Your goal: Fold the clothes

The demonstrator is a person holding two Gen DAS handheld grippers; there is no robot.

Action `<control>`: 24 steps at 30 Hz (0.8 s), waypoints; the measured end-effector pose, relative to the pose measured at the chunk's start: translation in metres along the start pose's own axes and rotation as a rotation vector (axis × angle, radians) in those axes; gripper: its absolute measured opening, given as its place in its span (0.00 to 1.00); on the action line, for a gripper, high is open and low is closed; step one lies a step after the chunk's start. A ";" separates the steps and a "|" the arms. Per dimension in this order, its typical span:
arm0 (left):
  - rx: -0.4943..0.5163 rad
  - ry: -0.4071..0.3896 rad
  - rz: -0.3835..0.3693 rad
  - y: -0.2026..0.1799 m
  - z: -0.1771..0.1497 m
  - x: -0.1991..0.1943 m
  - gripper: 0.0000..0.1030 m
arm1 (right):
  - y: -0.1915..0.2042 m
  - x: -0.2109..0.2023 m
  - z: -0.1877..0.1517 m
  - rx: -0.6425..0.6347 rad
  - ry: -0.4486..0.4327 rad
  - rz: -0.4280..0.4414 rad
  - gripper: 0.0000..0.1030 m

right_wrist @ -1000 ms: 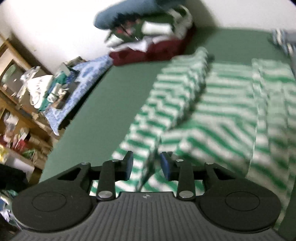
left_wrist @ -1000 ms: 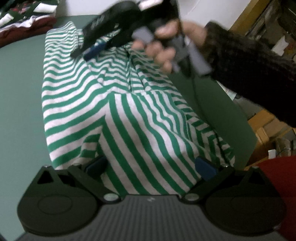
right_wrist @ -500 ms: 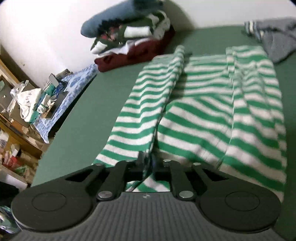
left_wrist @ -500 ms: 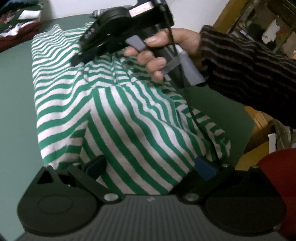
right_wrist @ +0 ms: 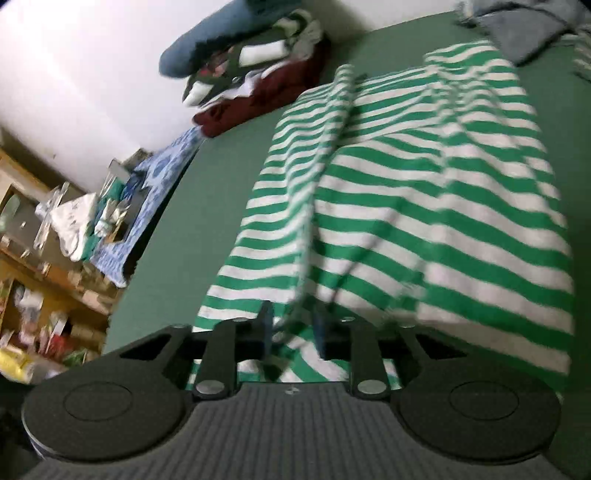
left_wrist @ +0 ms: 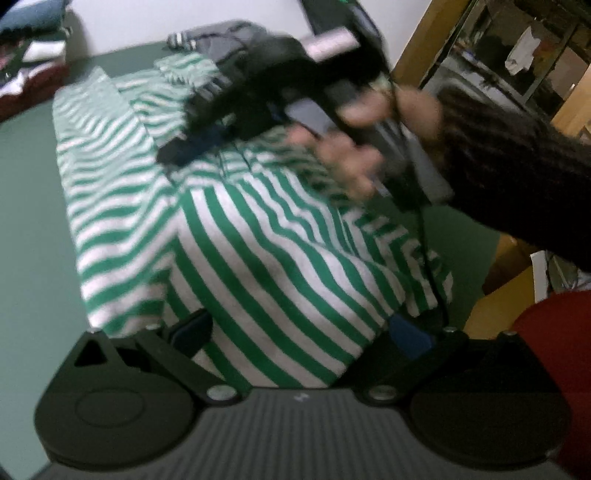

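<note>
Green-and-white striped knit garment (right_wrist: 424, 206), soft and rumpled, spread lengthwise on matte green surface (right_wrist: 207, 192). Left claw (left_wrist: 303, 332) spread wide, near hem bunched between its fingers. Right claw (right_wrist: 291, 332) parted slightly around a fabric fold. Bare surface along garment's left edge. Stacked folded clothes (right_wrist: 255, 70) at far corner against white wall; cluttered wooden shelves beyond.

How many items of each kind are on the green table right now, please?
Striped shirts: 1
Grey garments: 1
Stacks of folded clothes: 1
Claws: 2, left and right
Total: 5
</note>
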State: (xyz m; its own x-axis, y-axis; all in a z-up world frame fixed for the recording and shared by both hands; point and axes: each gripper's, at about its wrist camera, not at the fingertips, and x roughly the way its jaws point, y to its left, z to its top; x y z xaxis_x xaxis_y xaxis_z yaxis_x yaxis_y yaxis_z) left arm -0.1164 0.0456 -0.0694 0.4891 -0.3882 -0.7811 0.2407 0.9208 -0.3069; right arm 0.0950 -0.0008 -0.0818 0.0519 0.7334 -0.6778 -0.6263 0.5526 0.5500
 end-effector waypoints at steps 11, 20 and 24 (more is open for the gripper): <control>0.080 -0.008 -0.040 0.011 0.014 -0.010 0.99 | 0.025 -0.033 -0.017 -0.143 -0.163 -0.195 0.41; -0.041 -0.129 -0.152 0.034 0.052 -0.014 0.93 | -0.029 -0.062 -0.004 0.067 -0.237 -0.285 0.40; -0.069 -0.124 -0.127 0.037 0.075 0.014 0.90 | -0.034 -0.057 -0.012 0.097 -0.244 -0.324 0.35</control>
State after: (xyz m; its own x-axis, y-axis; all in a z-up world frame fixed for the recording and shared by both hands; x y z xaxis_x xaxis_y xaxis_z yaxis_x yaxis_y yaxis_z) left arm -0.0382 0.0716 -0.0508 0.5589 -0.4993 -0.6621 0.2510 0.8628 -0.4388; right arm 0.1038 -0.0660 -0.0676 0.4247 0.5810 -0.6944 -0.4715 0.7967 0.3782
